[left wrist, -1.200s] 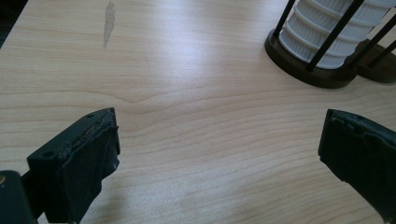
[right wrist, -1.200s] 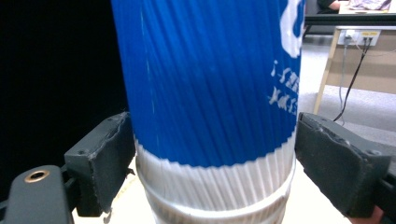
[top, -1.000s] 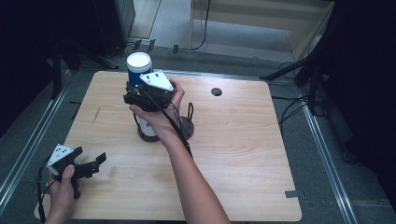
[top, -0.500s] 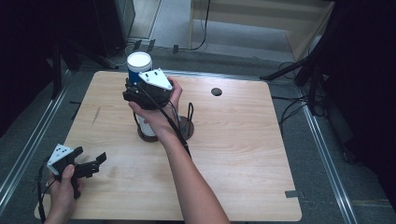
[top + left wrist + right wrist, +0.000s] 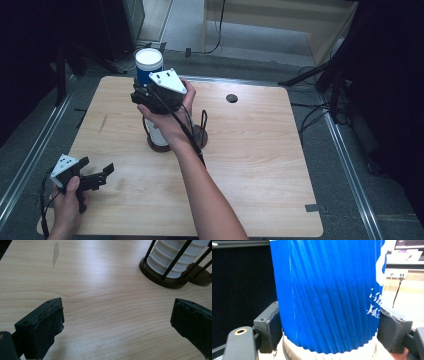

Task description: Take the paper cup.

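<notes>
Nearest the person, at the lower left corner of the pale wooden tabletop [image 5: 260, 165], the left gripper [image 5: 97, 176] hangs just above the wood with its black jaws spread wide and nothing between them. Farther in, toward the middle of the tabletop, stands a dark round wire-frame holder [image 5: 161, 142] with a white ribbed cup stack [image 5: 175, 257] inside its thin black rods. Above the stack, the right gripper [image 5: 145, 97] sits at the blue ribbed paper cup [image 5: 148, 70] with a white rim, which tops the stack. Its jaws have just been closing, and in the right gripper view both pads press against the sides of the blue cup [image 5: 327, 297], grasping it. Beyond, a small dark round hole [image 5: 231, 98] marks the far part of the tabletop.
</notes>
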A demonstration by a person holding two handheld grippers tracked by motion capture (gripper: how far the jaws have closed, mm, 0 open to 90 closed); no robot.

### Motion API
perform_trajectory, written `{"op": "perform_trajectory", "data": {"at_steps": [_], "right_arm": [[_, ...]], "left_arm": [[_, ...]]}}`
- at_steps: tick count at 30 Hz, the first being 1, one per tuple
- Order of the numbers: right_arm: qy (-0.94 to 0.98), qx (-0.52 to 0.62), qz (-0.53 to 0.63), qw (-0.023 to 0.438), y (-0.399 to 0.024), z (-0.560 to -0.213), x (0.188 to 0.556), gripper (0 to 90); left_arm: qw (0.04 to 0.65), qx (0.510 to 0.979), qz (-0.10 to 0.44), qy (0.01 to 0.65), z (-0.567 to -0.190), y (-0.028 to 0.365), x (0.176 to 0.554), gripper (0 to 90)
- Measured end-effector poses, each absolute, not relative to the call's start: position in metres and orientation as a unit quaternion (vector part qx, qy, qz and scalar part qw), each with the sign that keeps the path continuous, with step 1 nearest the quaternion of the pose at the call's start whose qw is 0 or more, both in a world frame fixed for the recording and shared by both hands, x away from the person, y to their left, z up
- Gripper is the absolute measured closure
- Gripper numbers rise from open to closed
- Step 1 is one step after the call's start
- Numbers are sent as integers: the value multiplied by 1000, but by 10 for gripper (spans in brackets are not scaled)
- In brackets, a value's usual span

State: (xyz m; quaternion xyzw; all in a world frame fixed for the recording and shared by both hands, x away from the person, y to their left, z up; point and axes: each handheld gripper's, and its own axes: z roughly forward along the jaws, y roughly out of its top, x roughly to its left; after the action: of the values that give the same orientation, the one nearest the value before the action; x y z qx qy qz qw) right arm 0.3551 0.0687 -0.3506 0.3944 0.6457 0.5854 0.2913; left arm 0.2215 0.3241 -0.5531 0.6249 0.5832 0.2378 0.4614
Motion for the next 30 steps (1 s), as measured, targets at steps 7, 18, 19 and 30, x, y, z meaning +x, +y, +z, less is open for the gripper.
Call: {"op": "perform_trajectory", "data": {"at_steps": [7,18,19,30], "right_arm": [[631,388,600,302,68,-343,353,205],[617,377,611,321,68,-330,349,215],[615,379,611,324,68,-328,349,216],[600,373,628,326,64,-310,344,222]], "left_arm": [[462,625,238,582,-553,324,221,0],[462,625,239,581,-553,324,221,0],[462,626,239,581,-553,324,221,0],[469,618,246,581,-553,324,220,0]]}}
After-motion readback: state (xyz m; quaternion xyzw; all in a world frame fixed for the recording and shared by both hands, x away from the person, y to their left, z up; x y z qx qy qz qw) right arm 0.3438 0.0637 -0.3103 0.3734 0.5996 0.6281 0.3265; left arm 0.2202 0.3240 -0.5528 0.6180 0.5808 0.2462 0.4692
